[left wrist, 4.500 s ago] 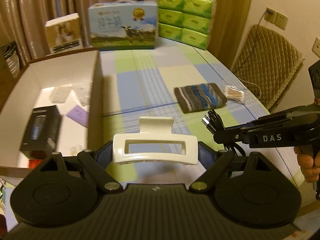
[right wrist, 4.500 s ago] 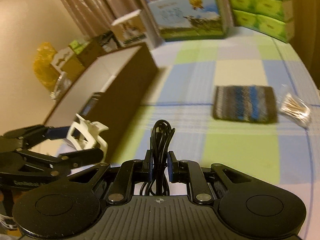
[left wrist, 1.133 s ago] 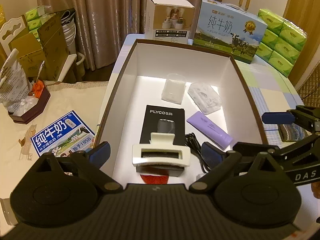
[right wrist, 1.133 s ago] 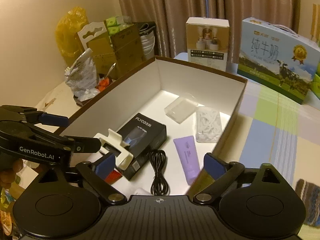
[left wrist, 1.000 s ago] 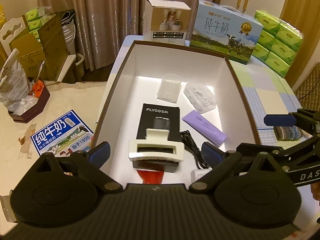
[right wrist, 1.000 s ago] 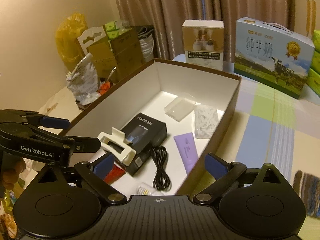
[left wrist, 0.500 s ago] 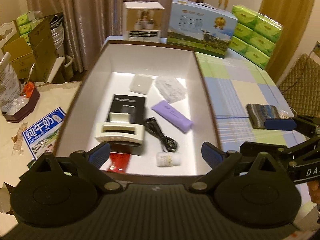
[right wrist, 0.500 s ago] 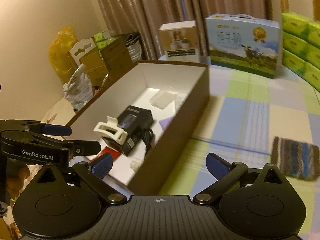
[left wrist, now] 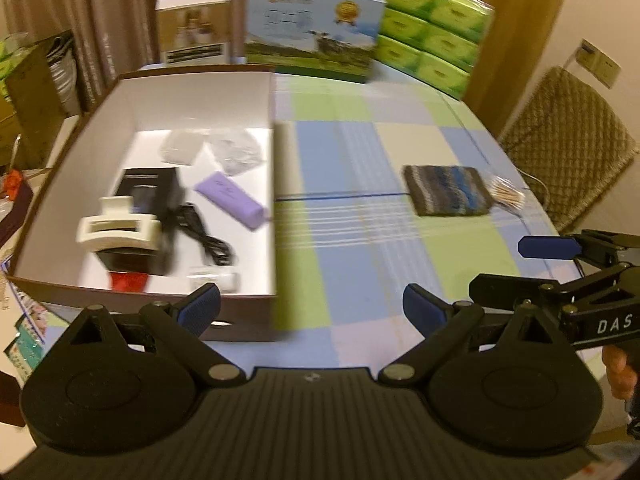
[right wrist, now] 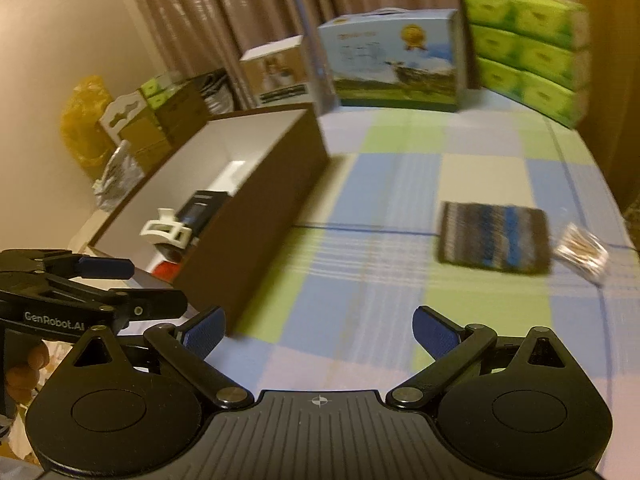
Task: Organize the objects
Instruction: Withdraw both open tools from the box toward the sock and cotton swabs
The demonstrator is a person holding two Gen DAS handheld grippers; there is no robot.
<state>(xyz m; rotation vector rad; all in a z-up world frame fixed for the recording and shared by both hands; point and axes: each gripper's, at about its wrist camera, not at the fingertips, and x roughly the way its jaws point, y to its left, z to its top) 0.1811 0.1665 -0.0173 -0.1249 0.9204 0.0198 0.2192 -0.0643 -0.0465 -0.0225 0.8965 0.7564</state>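
Since 4.5 s ago we dropped the white hair claw [left wrist: 120, 232] and black cable [left wrist: 204, 236] into the brown box [left wrist: 276, 216] at frame left. Both our left gripper [left wrist: 312, 306] and right gripper [right wrist: 318, 328] now gape wide and empty. The checkered tablecloth [left wrist: 360, 160] fills the center, curtains [right wrist: 224, 12] at top.

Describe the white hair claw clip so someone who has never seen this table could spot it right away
Start at the big open brown cardboard box with a white inside on the left part of the checked tablecloth. Toward its near left corner, the cream-white plastic hair claw clip rests on the near end of a black rectangular carton. It is the only pale, toothed, hollow-framed piece there; the coiled black cable and purple tube beside it lie flat.
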